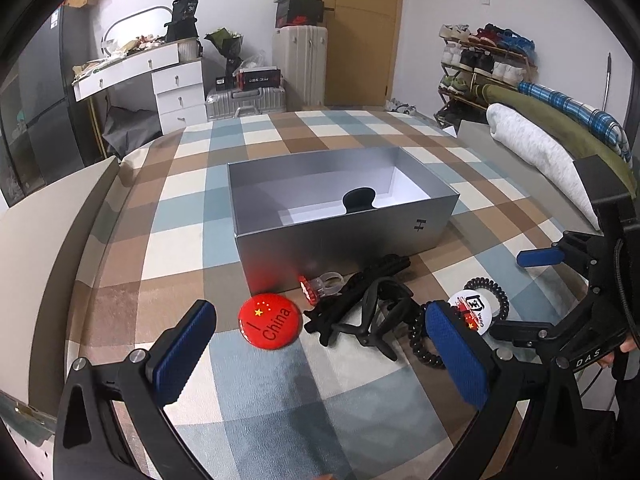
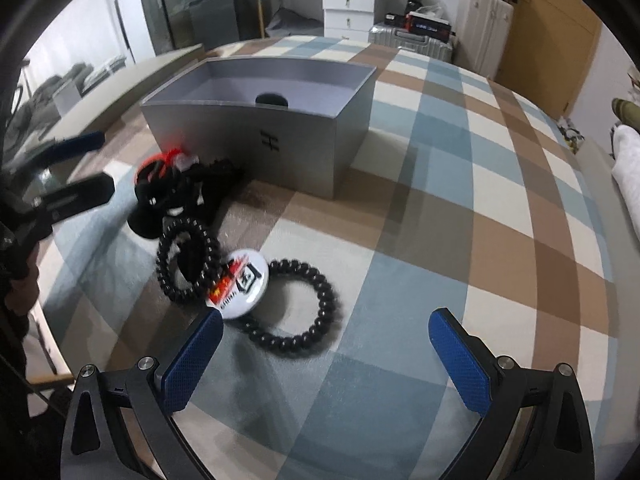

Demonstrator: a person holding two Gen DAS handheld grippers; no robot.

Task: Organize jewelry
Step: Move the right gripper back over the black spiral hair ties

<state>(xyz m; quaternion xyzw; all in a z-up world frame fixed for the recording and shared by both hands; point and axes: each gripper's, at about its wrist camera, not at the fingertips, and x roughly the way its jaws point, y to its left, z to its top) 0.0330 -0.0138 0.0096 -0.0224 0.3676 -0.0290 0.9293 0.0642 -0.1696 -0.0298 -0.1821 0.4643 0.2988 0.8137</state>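
An open silver box (image 1: 344, 236) (image 2: 260, 136) stands on the checked bedcover, with a dark rounded shape (image 1: 358, 200) inside. In front of it lie a red "I China" badge (image 1: 269, 322), a clear ring with a red stone (image 1: 320, 286) (image 2: 160, 164), black claw clips (image 1: 360, 304) (image 2: 180, 196), a white badge (image 1: 472, 306) (image 2: 240, 284) and two black spiral hair ties (image 2: 296, 308) (image 2: 188, 264). My left gripper (image 1: 320, 344) (image 2: 92, 166) hovers open just short of the red badge and clips. My right gripper (image 2: 326, 356) (image 1: 528, 292) is open and empty, near the white badge and hair tie.
The checked bedcover (image 1: 320, 400) stretches all around the box. Rolled blankets and a white pillow (image 1: 532, 148) line the bed's right side. Beyond the bed stand a white dresser (image 1: 160, 80), suitcases (image 1: 300, 64), a shoe rack (image 1: 480, 60) and a wooden door (image 1: 360, 32).
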